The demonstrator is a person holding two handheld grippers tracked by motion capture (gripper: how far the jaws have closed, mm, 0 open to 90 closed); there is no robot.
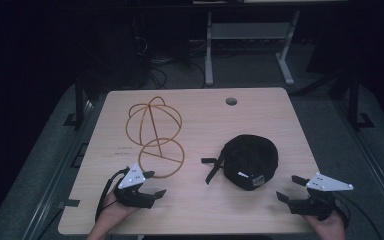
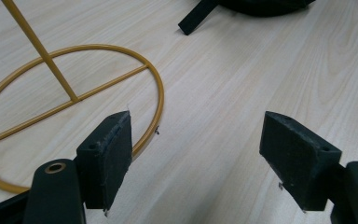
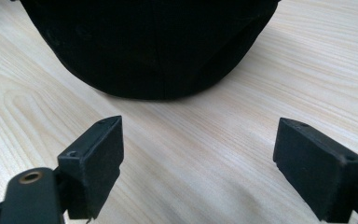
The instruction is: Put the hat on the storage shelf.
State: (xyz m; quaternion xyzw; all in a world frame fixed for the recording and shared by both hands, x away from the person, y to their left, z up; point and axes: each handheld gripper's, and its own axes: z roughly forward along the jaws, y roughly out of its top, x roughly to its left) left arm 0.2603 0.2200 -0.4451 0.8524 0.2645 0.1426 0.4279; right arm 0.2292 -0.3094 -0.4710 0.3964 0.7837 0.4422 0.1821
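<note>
Looking down from the high view, a pale wooden table [image 1: 200, 210] fills the middle of the frame, with a dark room around it. At the lower left, a hand holds the left gripper [image 1: 154, 183], its two black jaws spread wide with nothing between them. Just above and beside it, left of centre, lies a yellow wire hat stand [image 1: 155, 131] on its side: a round dome of hoops at the upper left and a flat ring base nearer the gripper. At the lower right, another hand holds the right gripper [image 1: 289, 188], jaws also wide apart and empty, pointing left toward a black cap [image 1: 250, 160] that rests on the table right of centre. A black strap [image 1: 213, 169] trails from the cap's left side.

In the left gripper view, the jaws rise from the bottom corners; the stand's ring base [image 2: 74, 98] curves through the left half, passing just behind the left jaw, and the strap's end [image 2: 196, 18] shows at the top centre.

In the right gripper view, the cap [image 3: 154, 46] sits across the top, near the parted jaws but apart from them, with bare wood between.
</note>
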